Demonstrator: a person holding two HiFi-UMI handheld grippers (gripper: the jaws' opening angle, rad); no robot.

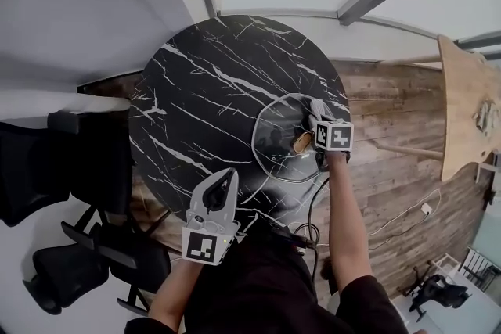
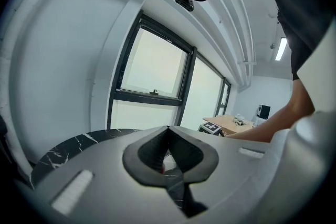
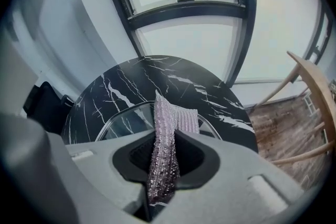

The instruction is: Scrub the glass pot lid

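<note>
A glass pot lid [image 1: 275,138] with a wooden knob [image 1: 302,142] lies on the right part of the round black marble table [image 1: 203,82]. My right gripper [image 1: 317,109] hovers over the lid's right side, shut on a silvery scrubbing cloth [image 3: 167,128]. In the right gripper view that cloth stands up between the jaws of the right gripper [image 3: 165,136], and the lid [image 3: 122,120] shows just beyond them. My left gripper [image 1: 230,177] is at the table's near edge, left of the lid and apart from it. The left gripper [image 2: 168,129] has its jaws together with nothing held.
Black office chairs [image 1: 70,168] stand to the left of the table. A light wooden chair [image 1: 466,105] is at the right on the plank floor. A cable [image 1: 313,207] hangs below the right hand. Windows [image 3: 199,34] lie beyond the table's far edge.
</note>
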